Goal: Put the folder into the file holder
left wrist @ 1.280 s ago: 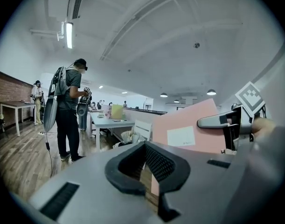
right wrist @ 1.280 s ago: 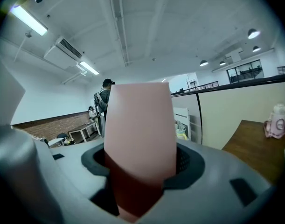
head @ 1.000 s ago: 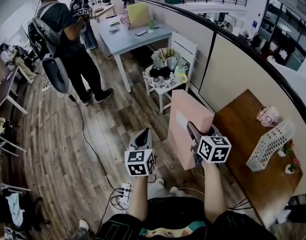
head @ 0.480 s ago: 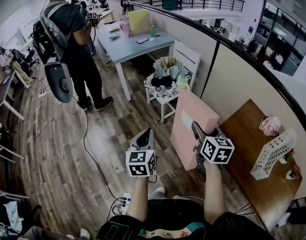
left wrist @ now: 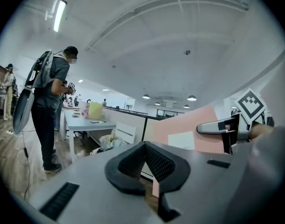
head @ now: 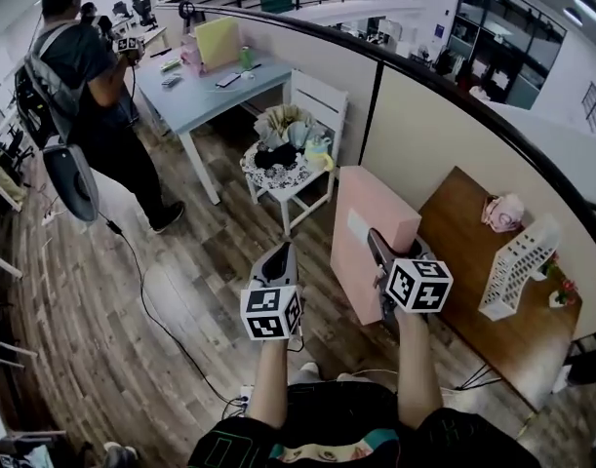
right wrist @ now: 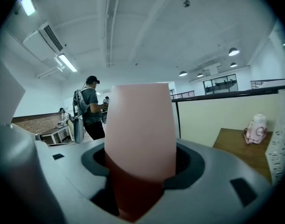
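Nearer than a second ago, the brown wooden table point(head: 460, 261) bears the white perforated file holder point(head: 517, 266). Right gripper point(head: 377, 250) clamps the flat pink folder point(head: 364, 224) upright, short of it. The left gripper point(head: 277, 259) is empty, jaws together. A cluttered white chair point(head: 318, 102) stands beyond.

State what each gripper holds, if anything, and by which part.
Right gripper: pink rectangular folder, gripped by its near edge. Left gripper: nothing, fingers together.

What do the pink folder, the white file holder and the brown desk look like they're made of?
The folder: likely stiff card or matte plastic; it stands flat, with an even, dull pink face. The file holder: white perforated metal or plastic; its wall shows a grid of small holes. The desk: wood or wood-look laminate, brown and smooth.
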Demonstrator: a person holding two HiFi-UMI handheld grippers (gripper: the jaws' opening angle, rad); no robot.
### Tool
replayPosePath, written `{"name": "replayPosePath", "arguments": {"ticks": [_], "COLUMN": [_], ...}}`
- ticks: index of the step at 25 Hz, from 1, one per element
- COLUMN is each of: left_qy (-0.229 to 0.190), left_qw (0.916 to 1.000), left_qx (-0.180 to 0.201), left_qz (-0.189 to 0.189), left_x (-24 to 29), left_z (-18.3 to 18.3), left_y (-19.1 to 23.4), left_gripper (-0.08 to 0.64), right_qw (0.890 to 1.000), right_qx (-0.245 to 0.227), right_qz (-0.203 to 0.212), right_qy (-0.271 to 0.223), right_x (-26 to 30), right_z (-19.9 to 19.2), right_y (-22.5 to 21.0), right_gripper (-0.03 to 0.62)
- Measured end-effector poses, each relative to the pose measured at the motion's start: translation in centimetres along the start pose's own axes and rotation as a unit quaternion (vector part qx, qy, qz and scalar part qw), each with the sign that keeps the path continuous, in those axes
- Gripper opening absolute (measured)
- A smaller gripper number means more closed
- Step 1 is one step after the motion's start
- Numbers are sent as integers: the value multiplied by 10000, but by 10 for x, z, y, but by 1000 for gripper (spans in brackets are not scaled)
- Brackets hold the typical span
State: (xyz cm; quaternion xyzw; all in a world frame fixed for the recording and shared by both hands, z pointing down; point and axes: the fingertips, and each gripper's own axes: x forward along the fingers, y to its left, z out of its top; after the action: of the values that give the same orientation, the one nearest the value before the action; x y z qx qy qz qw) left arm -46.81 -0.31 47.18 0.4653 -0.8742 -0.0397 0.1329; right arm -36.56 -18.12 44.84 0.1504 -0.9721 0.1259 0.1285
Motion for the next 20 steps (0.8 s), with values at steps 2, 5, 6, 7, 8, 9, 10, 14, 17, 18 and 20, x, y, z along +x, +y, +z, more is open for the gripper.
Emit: {"name": "replayPosePath", "arguments": {"ticks": [2,5,6,7,8,9,10,14,17,18,20], "left_qy": [61,121,145,173,203,233,263,367,411,430,463], "left_qw": [9997,9978,9967,9955,9940,9923,9903,9796,9713,9672,9578], "left_qx": [29,76,96,118,139,160,182,265,325,353,406], "left_qz": [-251,-649,-787,-927,-1067,-1206,-1350,-1958,-2321,-2479,-2808], "left_x": [13,32,38,43,48,54,59,76,80,81,82], "left_z": [-3,-3,-5,-6,-9,-11,-14,-20,-23,-24,-27], "left_y": [-16,-42,-52,-61,-71,-81,-92,-138,-171,-184,-212], "left_gripper": [-3,-3,-3,-3,-3,-3,-3,-3,-3,-3,-3], "right_qw": [9997,9978,9968,9955,9941,9924,9905,9805,9723,9684,9590], "right_qx": [52,133,164,197,232,265,294,405,531,574,645], "right_qz": [-256,-642,-773,-908,-1042,-1176,-1311,-1866,-2211,-2358,-2666], "right_qy": [-44,-106,-134,-168,-208,-253,-302,-458,-534,-584,-707], "right_x": [-10,-27,-34,-41,-49,-57,-65,-102,-131,-144,-172], "right_z": [1,3,3,3,3,3,3,4,2,2,2], "right_y": [-18,-45,-54,-62,-71,-80,-88,-120,-141,-147,-160], "right_gripper": [285,285,285,284,285,285,284,284,282,282,282]}}
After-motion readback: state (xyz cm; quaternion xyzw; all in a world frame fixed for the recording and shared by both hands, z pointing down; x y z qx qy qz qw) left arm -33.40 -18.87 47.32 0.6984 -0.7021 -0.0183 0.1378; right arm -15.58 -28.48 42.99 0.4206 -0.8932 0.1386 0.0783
